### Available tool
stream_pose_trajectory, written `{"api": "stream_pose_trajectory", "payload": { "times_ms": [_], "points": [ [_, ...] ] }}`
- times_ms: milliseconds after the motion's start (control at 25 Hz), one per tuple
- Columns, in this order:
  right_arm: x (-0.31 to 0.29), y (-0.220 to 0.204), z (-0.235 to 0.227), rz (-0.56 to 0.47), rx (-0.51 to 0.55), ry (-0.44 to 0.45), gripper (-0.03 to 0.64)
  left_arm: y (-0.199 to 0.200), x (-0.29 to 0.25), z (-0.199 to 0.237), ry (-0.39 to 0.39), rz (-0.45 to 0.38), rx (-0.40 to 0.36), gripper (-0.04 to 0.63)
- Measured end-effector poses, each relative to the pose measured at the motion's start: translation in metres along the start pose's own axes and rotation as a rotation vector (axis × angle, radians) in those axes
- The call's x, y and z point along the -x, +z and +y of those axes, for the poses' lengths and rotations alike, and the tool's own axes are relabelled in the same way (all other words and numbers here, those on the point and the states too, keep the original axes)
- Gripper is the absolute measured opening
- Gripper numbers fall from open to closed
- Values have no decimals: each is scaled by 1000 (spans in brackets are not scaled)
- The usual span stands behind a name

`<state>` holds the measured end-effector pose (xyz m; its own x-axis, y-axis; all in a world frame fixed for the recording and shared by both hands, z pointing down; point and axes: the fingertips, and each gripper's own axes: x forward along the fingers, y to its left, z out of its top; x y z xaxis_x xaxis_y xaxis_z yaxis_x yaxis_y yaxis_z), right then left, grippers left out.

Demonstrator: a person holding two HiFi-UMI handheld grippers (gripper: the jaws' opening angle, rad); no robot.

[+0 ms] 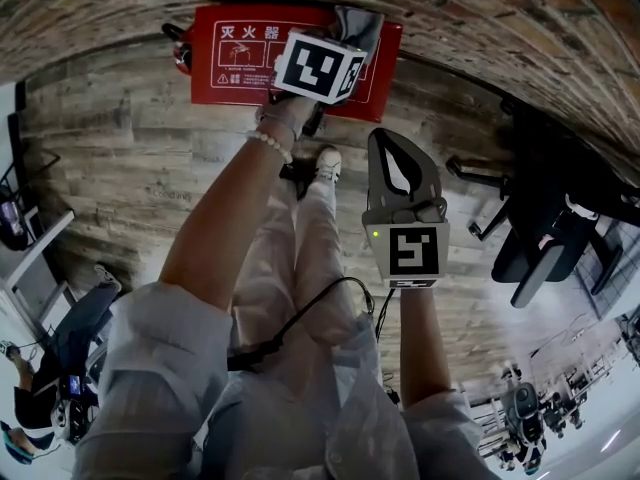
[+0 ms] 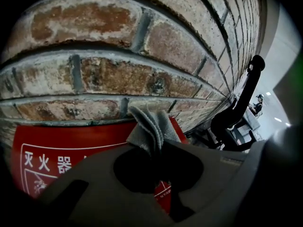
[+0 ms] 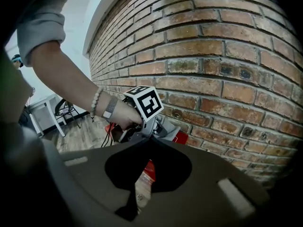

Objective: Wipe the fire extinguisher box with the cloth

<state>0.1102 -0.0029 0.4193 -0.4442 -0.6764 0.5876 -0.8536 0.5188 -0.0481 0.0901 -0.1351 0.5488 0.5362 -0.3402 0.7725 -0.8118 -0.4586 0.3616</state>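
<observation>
A red fire extinguisher box [image 1: 240, 68] is set at the foot of a brick wall [image 2: 142, 46], where a wood-plank floor [image 1: 130, 158] ends. It is marked "灭火器" in white. A grey cloth [image 2: 149, 126] is clamped in the left hand-held gripper [image 2: 156, 148] at the box's right end. The right hand-held gripper [image 3: 149, 141] is held closed and empty.

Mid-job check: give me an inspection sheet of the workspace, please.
Surface: wood floor, meeting the brick wall.
Job's things: red box at the wall's foot; grey cloth at its right end.
Clutter: dark object at the box's left end, unclear.
Grippers: left gripper shut on cloth; right gripper shut, empty, away from the box.
Cables: black cable across the person's front.
Surroundings: office chair to the right.
</observation>
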Motion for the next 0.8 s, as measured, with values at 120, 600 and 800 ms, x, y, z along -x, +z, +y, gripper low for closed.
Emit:
{"api": "stream_pose_trajectory", "payload": {
  "times_ms": [120,600,800],
  "points": [
    [-3,3,3,-1,6,6,8,-1,5,8,11,-6,6,12],
    [-13,10,19,9,26,29,8,-9,27,43,50,-25,31,12],
    [-15,14,31,13,46,45,8,-13,39,59,68,-32,46,12]
  ]
}}
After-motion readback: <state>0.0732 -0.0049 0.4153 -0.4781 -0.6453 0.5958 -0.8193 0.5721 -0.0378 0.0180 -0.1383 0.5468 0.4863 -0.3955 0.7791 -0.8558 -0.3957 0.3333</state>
